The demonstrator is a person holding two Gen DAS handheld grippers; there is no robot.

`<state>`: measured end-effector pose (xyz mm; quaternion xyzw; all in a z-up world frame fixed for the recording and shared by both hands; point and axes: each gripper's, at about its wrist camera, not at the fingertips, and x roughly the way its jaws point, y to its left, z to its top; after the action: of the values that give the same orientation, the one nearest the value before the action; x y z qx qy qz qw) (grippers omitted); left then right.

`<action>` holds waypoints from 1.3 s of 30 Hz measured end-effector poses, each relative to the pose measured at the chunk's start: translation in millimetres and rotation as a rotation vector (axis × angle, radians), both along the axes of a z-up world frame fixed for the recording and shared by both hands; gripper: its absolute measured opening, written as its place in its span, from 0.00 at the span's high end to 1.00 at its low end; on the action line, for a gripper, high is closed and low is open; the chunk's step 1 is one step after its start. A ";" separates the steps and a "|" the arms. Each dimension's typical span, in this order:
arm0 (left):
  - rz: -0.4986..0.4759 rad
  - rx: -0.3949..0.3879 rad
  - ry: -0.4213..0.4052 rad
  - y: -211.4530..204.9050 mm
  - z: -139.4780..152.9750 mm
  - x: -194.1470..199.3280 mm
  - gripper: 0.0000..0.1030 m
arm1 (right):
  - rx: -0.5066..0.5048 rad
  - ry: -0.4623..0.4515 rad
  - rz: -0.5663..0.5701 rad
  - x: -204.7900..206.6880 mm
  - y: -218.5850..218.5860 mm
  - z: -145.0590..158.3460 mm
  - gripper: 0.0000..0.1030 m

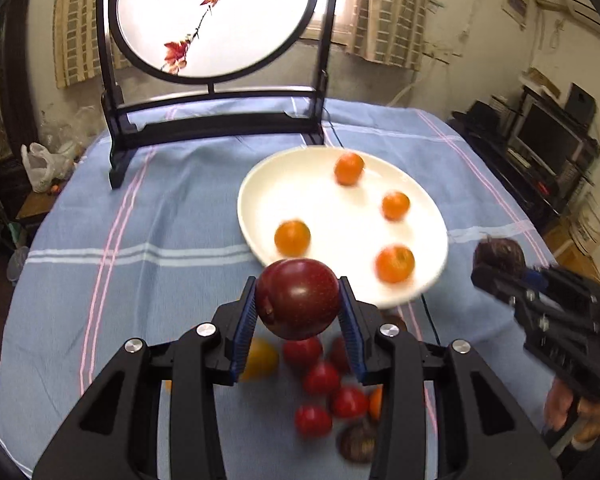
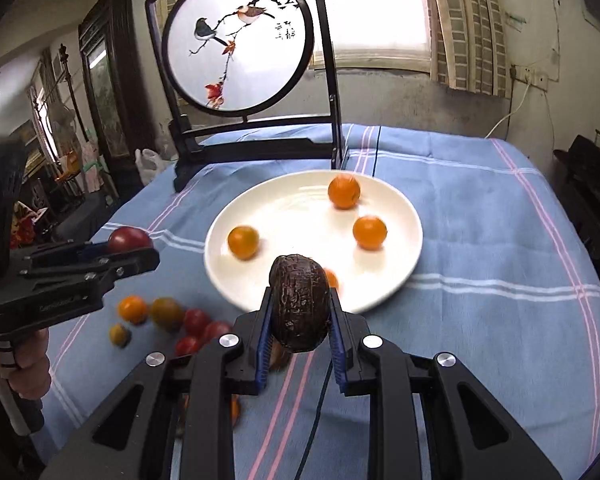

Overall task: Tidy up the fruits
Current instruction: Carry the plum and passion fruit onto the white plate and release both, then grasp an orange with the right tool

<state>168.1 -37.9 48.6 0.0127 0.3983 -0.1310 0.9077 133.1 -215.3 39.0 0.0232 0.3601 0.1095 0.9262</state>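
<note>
My left gripper (image 1: 298,300) is shut on a dark red plum (image 1: 298,298), held above the cloth just short of the white plate (image 1: 300,196). My right gripper (image 2: 300,310) is shut on a wrinkled dark brown passion fruit (image 2: 299,306), held over the plate's near rim (image 2: 404,208). Several small oranges (image 2: 344,191) lie on the plate. Several red cherry tomatoes (image 1: 321,378) and small oranges (image 2: 132,309) lie loose on the cloth near the front. The right gripper also shows in the left wrist view (image 1: 500,268), the left gripper in the right wrist view (image 2: 130,246).
A blue striped tablecloth (image 2: 480,240) covers the table. A black-framed round bird screen (image 2: 240,40) stands at the table's back. Another brown passion fruit (image 1: 358,442) lies near the front edge. A black cable (image 2: 320,420) runs across the cloth. Furniture stands on both sides.
</note>
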 end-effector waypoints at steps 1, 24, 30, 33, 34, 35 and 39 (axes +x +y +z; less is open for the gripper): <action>0.010 -0.004 -0.004 -5.3 -0.4 13.3 0.63 | 0.000 0.001 0.000 10.1 1.8 -1.1 0.76; 0.034 -0.008 -0.035 -46.5 -24.0 84.5 0.12 | -0.025 0.060 -0.064 87.5 8.7 -40.5 0.41; 0.060 -0.106 -0.014 -14.1 -17.1 38.6 0.10 | -0.048 0.049 -0.043 38.1 -5.8 -35.1 0.23; 0.095 -0.140 -0.002 0.8 -17.8 14.2 0.10 | -0.037 0.069 -0.026 11.7 -7.9 -37.1 0.21; 0.094 -0.142 0.006 4.4 -18.3 6.5 0.10 | -0.037 0.078 -0.017 5.4 -7.1 -38.1 0.21; 0.097 -0.143 0.011 7.9 -19.4 0.0 0.10 | -0.034 0.084 -0.012 -2.4 -5.9 -38.7 0.20; 0.124 -0.141 0.026 25.3 -26.4 -27.9 0.10 | 0.012 0.108 0.032 -32.9 1.3 -42.3 0.20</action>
<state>140.2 -12.6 22.3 -0.0775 0.3997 -0.1023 0.9076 100.3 -214.0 -3.3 0.0288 0.4093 0.1249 0.9034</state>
